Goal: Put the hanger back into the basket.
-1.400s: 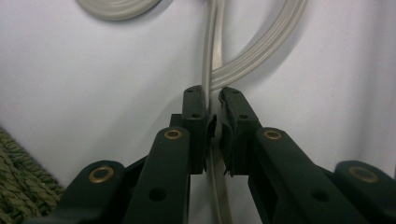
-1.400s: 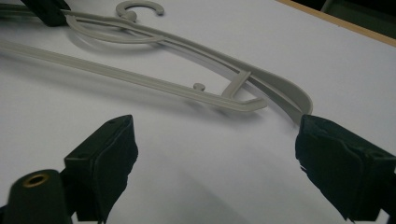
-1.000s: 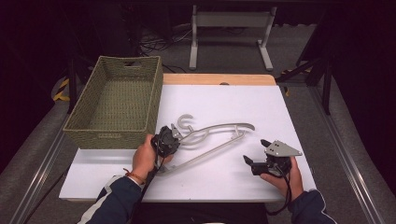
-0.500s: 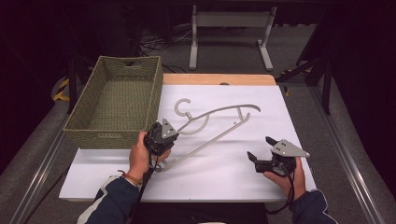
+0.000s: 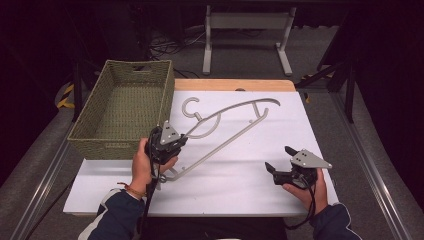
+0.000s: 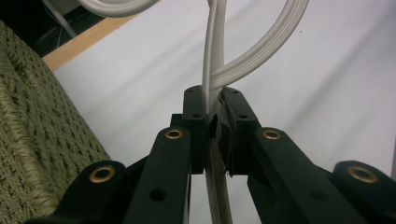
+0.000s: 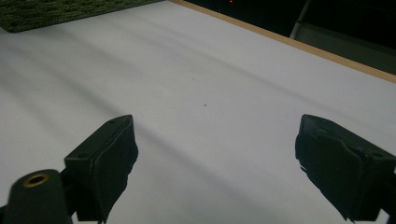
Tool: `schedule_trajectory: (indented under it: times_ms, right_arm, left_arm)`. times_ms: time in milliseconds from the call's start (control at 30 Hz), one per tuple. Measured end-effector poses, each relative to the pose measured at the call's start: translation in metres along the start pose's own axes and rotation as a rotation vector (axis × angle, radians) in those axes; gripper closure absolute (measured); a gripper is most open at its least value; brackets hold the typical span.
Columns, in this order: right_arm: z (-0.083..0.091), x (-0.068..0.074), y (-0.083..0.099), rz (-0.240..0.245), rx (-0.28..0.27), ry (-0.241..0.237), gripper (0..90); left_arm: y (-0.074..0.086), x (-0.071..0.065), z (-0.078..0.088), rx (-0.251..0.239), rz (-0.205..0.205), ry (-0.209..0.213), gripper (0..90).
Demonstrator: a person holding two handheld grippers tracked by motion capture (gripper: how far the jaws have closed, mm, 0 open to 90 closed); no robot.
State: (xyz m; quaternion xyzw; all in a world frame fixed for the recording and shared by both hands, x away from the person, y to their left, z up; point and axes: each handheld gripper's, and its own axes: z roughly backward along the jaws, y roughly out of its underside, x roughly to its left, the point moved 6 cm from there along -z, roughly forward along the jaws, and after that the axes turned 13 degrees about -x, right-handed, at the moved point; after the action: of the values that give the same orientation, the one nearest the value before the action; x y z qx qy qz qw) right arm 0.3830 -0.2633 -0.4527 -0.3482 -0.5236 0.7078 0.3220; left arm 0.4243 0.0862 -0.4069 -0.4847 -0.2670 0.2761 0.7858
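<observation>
A grey plastic clothes hanger [image 5: 227, 131] is held lifted over the white table, its hook [image 5: 190, 107] near the basket. My left gripper [image 5: 180, 141] is shut on the hanger's arm near its left end. The left gripper view shows the pale hanger bars [image 6: 219, 70] pinched between the jaws of that gripper [image 6: 212, 105]. My right gripper [image 5: 279, 159] rests low at the table's right front, jaws wide apart with nothing between them. In the right gripper view it [image 7: 215, 149] faces bare white tabletop.
A green woven basket [image 5: 125, 107] stands at the table's left, right beside the left gripper. The white table [image 5: 280, 115] has a wooden far edge [image 5: 235, 85]. A metal stand [image 5: 245, 30] sits on the floor beyond.
The left gripper has swung the hanger up and away, so it now lies farther back, angled toward the table's far right. The right gripper shifted slightly right and stayed open.
</observation>
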Motion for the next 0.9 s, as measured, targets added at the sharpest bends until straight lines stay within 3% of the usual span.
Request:
schedule_trajectory:
  times_ms: [300, 433, 833, 900]
  right_arm:
    - [0.000, -0.001, 0.000, -0.003, -0.004, 0.007, 12.9]
    - [-0.001, 0.000, 0.000, -0.006, 0.002, 0.009, 12.9]
    - [-0.001, -0.001, 0.001, -0.014, 0.002, 0.012, 12.9]
    - [-0.001, -0.001, 0.001, -0.013, 0.003, 0.012, 12.9]
  left_arm:
    - [-0.013, 0.009, 0.014, -0.050, 0.043, 0.004, 81.8]
    - [-0.016, 0.013, 0.018, -0.043, 0.030, 0.001, 81.8]
    - [-0.040, 0.040, 0.038, -0.097, 0.079, -0.022, 81.8]
    - [-0.046, 0.050, 0.042, -0.102, 0.088, -0.031, 81.8]
